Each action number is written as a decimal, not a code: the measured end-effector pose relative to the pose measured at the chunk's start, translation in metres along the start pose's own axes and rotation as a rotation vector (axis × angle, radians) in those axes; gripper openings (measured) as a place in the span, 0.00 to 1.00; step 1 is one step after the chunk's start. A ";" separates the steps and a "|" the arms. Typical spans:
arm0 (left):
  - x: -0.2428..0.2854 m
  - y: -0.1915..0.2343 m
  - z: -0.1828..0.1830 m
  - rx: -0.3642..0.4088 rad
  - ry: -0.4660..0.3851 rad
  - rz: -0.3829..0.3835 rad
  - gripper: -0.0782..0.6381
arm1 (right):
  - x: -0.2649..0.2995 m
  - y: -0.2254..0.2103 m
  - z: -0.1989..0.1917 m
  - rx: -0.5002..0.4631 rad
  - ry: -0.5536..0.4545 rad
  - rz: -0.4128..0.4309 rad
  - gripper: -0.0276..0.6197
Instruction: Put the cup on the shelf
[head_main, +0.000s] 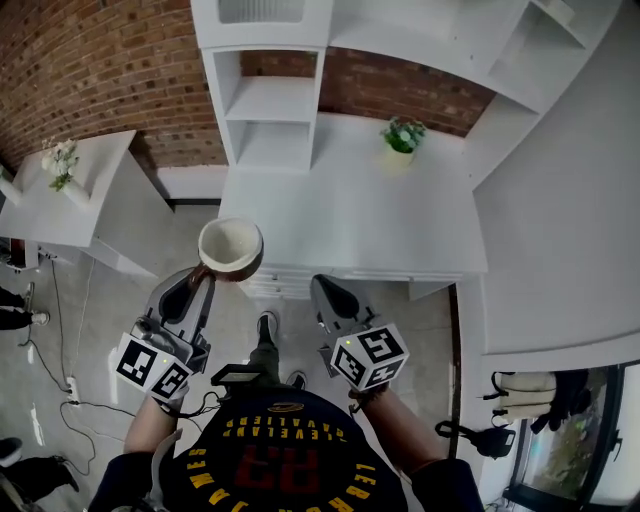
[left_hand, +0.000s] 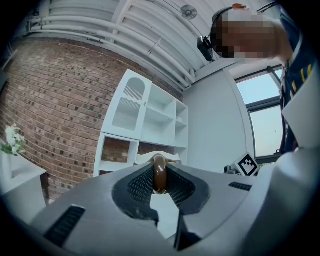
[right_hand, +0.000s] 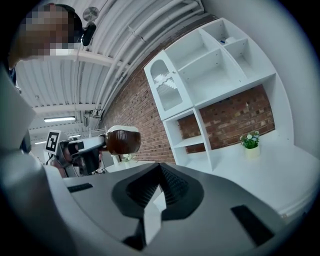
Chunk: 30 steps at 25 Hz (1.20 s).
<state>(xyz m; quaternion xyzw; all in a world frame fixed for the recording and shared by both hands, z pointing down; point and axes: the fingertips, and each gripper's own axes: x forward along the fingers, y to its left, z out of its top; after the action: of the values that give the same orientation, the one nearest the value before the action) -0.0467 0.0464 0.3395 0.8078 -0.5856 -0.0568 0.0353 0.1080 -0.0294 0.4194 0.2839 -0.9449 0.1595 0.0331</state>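
Left gripper (head_main: 203, 280) pinches the brown cup (head_main: 231, 247) by its handle (left_hand: 159, 173), keeping it upright for the shelf (head_main: 268, 110) at upper centre. Right gripper (head_main: 325, 290) rides closed and empty.

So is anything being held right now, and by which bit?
Yes. The left gripper holds the brown cup by its handle, pinched between the jaws. The right gripper holds nothing.
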 end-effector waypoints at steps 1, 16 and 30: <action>0.008 0.005 -0.002 0.000 0.005 -0.005 0.18 | 0.005 -0.006 0.003 0.000 -0.003 -0.008 0.05; 0.135 0.089 -0.007 -0.022 0.048 -0.077 0.18 | 0.089 -0.093 0.042 0.029 -0.006 -0.101 0.05; 0.190 0.161 -0.014 -0.056 0.052 -0.123 0.18 | 0.158 -0.117 0.057 0.021 0.027 -0.163 0.05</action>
<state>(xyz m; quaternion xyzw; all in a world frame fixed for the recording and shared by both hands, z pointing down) -0.1379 -0.1848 0.3632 0.8423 -0.5318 -0.0544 0.0695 0.0417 -0.2228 0.4231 0.3580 -0.9164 0.1701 0.0559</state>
